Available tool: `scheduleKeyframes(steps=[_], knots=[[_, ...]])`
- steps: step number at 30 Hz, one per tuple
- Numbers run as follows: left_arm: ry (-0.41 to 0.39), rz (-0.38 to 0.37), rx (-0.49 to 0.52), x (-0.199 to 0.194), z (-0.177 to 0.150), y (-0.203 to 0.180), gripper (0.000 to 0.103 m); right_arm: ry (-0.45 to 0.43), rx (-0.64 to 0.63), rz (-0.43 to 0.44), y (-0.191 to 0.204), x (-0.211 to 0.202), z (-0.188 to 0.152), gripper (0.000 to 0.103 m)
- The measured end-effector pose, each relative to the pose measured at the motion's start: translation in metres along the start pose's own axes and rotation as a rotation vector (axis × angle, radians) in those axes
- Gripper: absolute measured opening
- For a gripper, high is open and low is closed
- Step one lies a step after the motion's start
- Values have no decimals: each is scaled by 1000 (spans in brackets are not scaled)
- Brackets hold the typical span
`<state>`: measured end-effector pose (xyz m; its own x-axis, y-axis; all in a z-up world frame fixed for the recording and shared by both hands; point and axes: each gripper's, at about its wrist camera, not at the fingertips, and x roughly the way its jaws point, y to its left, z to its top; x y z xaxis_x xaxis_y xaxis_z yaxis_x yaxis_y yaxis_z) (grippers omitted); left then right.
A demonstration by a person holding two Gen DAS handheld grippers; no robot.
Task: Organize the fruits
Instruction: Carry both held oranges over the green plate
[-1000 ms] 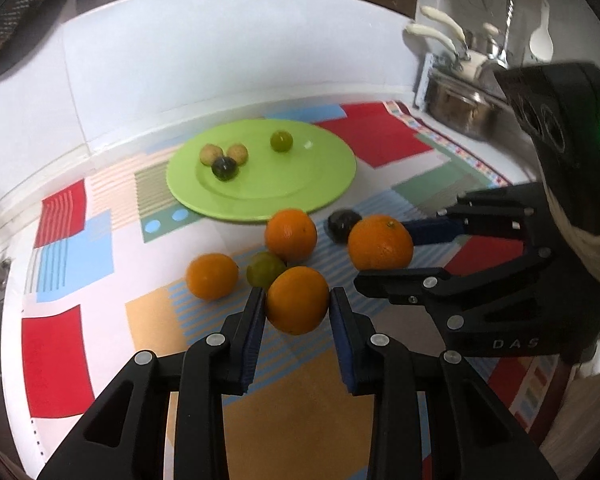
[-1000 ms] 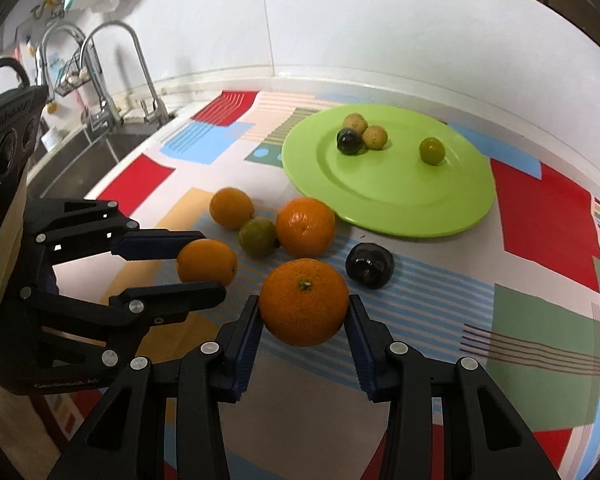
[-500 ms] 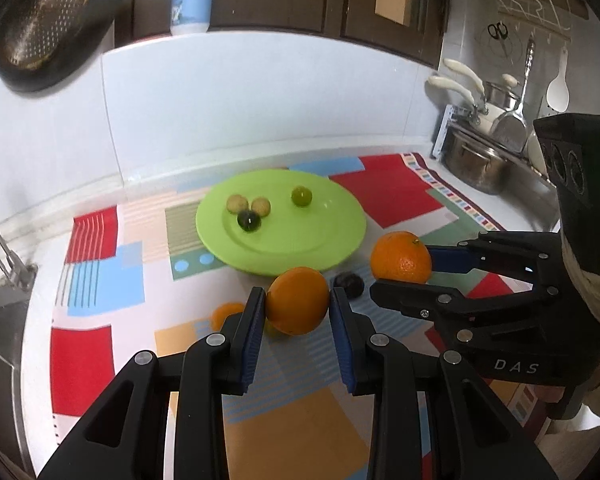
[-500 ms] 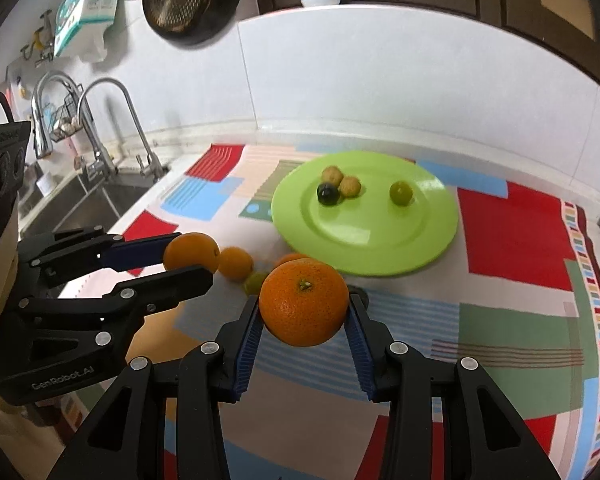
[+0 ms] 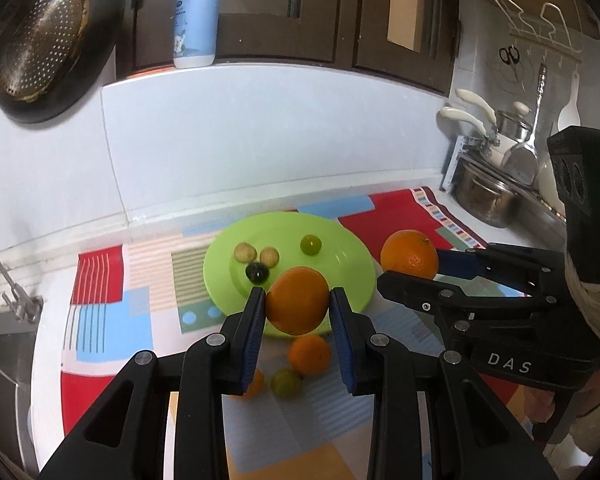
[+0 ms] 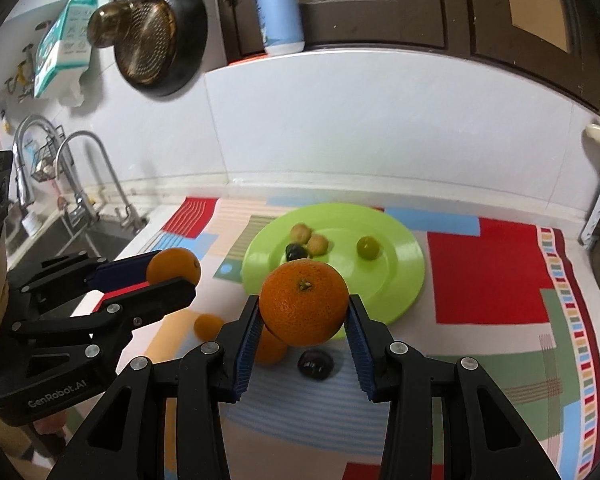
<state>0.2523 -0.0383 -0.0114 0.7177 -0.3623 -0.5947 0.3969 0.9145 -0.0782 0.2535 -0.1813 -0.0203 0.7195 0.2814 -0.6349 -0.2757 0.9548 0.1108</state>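
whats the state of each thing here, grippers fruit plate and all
left hand-held gripper: shut on smooth orange, lifted
right hand-held gripper: shut on dimpled orange with green stem scar, lifted
round lime-green plate: flat on mat, holding four small fruits
dark plum: loose on mat
small green lime: loose on mat
white-and-blue bottle: upright, capped

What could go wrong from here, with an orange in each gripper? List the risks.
1. The left gripper and right gripper hold oranges side by side near the green plate; moving in together, they could collide.
2. A round orange set on the plate may roll into the small fruits.
3. Either orange could slip from its pads.
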Motion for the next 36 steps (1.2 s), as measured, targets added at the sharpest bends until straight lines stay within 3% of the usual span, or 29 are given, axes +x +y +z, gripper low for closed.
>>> scheduleKeyframes(steps=[15, 36], knots=[[-22, 20, 31, 32, 34, 8, 32, -33, 18, -28, -14, 24, 33, 42], [38, 9, 15, 101, 60, 32, 32, 24, 38, -43, -44, 96, 60, 42]])
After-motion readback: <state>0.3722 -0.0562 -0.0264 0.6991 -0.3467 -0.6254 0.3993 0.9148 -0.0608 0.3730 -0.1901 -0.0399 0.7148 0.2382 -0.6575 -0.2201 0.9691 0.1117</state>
